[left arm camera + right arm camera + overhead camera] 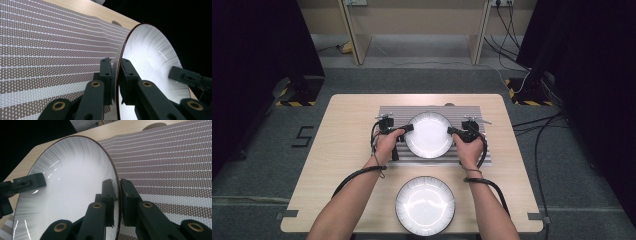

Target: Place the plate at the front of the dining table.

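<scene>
- While both hands work over the striped placemat (434, 111), the left gripper (408, 128) and the right gripper (452, 131) each have their jaws pinched on the rim of the upper plate (429, 134), one at either side.
- Seen from the left gripper view, the rim of that plate (150, 60) runs between the two black jaws, one on the white inner face and one behind it; the right gripper view shows the same clamp on the opposite edge (75, 182).
- Opposite grips probably keep the wide, shallow dish level and stop it swinging.
- That plate sits over the middle of the placemat, at the far half of the wooden surface (347, 140); whether it rests there or hangs just clear I cannot tell.
- Nearer the person, a second plate (425, 205) lies flat on the bare surface, apart from the mat, possibly the stacking spot.
</scene>
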The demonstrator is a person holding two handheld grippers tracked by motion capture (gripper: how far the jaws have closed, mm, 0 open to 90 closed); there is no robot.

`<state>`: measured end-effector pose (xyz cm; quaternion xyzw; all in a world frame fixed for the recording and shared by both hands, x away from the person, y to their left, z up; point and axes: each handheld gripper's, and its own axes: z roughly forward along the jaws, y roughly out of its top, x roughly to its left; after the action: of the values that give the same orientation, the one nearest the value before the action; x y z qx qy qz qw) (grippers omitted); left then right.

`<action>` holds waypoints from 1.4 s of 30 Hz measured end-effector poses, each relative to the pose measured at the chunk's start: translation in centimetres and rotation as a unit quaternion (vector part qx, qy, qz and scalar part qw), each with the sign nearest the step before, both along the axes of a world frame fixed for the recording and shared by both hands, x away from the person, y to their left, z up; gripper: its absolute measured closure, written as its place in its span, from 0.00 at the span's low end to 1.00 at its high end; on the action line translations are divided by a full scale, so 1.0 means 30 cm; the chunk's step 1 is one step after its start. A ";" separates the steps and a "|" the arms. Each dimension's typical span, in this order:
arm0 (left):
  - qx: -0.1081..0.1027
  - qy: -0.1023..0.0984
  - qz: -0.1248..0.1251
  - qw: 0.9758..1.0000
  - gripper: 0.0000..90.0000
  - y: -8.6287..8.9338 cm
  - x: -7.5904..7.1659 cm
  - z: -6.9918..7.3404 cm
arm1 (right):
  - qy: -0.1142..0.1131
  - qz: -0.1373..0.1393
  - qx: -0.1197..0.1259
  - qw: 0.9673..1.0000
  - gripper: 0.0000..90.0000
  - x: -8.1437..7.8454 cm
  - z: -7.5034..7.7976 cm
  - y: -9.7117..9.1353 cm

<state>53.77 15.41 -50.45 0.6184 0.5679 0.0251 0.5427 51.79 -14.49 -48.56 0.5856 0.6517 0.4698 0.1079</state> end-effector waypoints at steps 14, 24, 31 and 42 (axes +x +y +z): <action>0.012 0.013 0.008 1.000 0.90 -0.005 0.004 -0.024 | 0.011 -0.006 -0.012 1.000 0.91 0.008 -0.027 0.012; 0.016 0.015 0.011 1.000 0.90 -0.010 0.008 -0.026 | 0.013 -0.009 -0.020 1.000 0.91 0.014 -0.035 0.014; 0.030 0.009 0.010 0.999 0.91 -0.016 0.009 -0.022 | 0.011 -0.010 -0.030 0.999 0.89 0.014 -0.040 0.016; 0.048 0.003 0.025 0.999 0.83 0.005 0.011 -0.027 | 0.007 -0.025 -0.031 0.999 0.78 0.006 -0.049 -0.003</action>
<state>54.11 15.56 -51.27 0.6292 0.5829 0.0640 0.5101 51.97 -14.58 -50.03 0.6013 0.6516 0.4429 0.1332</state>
